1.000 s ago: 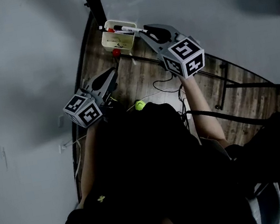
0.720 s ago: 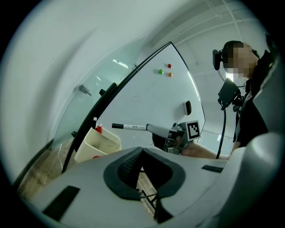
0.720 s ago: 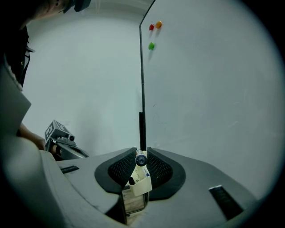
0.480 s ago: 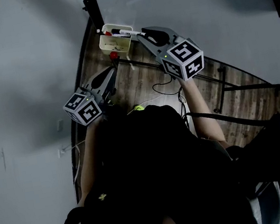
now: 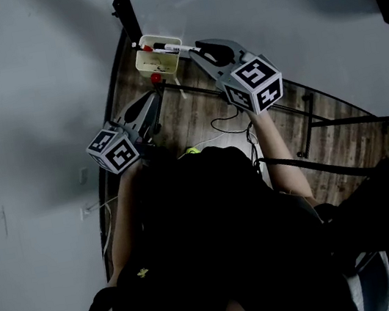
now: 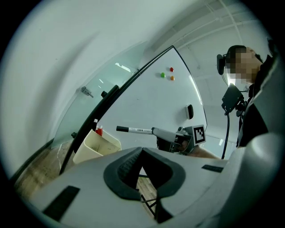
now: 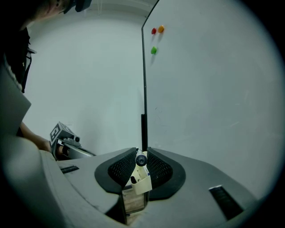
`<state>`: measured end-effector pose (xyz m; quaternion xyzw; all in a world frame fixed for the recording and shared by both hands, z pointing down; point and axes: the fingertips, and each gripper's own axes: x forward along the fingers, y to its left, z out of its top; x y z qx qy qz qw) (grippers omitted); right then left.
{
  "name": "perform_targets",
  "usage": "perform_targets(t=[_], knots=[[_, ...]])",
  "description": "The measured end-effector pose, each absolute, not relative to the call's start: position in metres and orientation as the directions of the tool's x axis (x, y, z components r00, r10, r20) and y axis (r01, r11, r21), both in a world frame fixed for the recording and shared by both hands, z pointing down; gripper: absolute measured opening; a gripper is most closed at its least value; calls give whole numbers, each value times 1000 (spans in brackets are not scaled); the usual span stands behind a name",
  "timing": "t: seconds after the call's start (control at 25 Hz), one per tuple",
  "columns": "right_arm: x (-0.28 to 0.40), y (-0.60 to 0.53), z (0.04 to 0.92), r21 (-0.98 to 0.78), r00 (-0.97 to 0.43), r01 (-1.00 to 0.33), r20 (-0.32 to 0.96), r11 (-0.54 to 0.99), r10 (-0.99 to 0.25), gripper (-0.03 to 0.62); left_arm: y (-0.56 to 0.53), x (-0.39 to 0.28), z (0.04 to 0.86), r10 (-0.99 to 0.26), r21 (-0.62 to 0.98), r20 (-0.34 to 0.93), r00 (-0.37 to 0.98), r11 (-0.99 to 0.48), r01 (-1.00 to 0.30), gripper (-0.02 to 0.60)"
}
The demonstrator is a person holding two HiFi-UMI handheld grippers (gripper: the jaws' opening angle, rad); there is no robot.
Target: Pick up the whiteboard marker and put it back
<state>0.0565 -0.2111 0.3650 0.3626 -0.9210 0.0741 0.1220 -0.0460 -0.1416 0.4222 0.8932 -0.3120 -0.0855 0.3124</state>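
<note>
A black-capped whiteboard marker (image 5: 169,47) sticks out level from my right gripper (image 5: 194,47), which is shut on its rear end. Its cap end hangs just above a cream pen holder (image 5: 155,61) fixed at the whiteboard's lower edge. In the right gripper view the marker (image 7: 141,159) shows end-on between the pads, the holder (image 7: 142,183) beyond it. The left gripper view shows the marker (image 6: 136,130) above the holder (image 6: 95,146), which holds a red-capped pen (image 6: 99,131). My left gripper (image 5: 156,99) stays lower and nearer, its jaws together and empty.
The whiteboard (image 6: 151,100) carries red, green and orange magnets (image 6: 171,70) and a dark eraser (image 6: 190,111). Its black frame (image 7: 144,80) runs up beside the holder. On the wood floor lie a green ball (image 5: 192,150), cables and the stand's legs (image 5: 307,120).
Neither gripper has visibly moved against the holder. The marker stays in the right jaws. Only the head view has drifted a little.
</note>
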Motion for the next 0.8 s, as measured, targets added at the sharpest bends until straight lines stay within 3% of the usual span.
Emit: perform_targets(t=[0.8], knots=[[49,-210,373,-61,-731,-658,295,751,-616,87,-135,-47,433,-599,655,58,799,-581,-483,6]])
